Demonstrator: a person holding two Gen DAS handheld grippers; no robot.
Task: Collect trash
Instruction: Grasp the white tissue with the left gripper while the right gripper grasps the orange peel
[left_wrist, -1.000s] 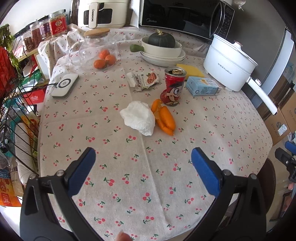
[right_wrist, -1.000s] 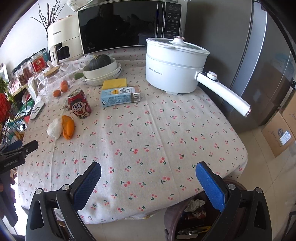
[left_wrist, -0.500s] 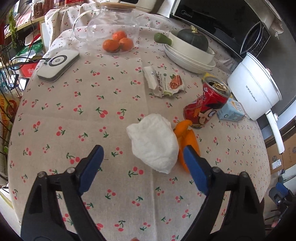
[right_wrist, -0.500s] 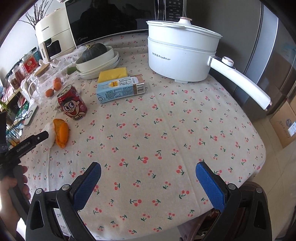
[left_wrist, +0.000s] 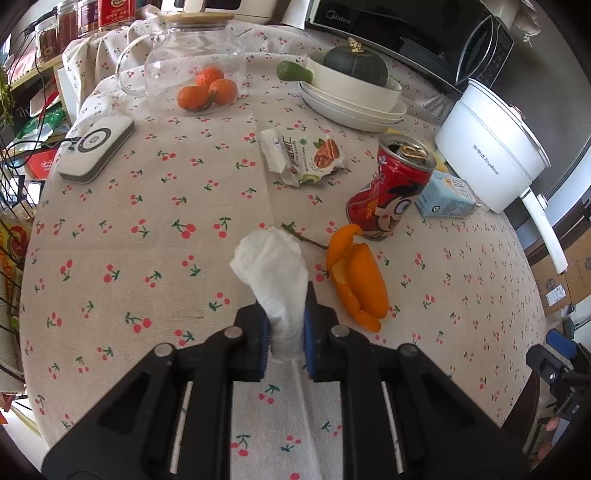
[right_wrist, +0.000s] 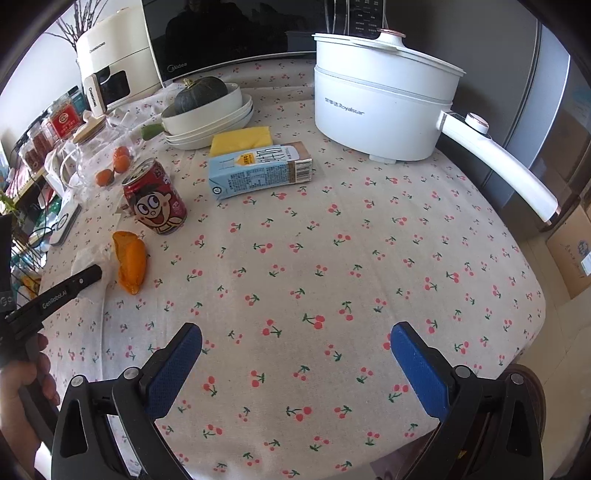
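On the cherry-print tablecloth (left_wrist: 155, 206), a crumpled white paper tissue (left_wrist: 275, 266) is shown pinched between the blue pads of the left gripper (left_wrist: 286, 328), just beside a curled orange peel (left_wrist: 356, 280) and near a dented red drink can (left_wrist: 388, 192). The right gripper (right_wrist: 295, 365) is held wide apart over bare cloth, with nothing between its jaws.
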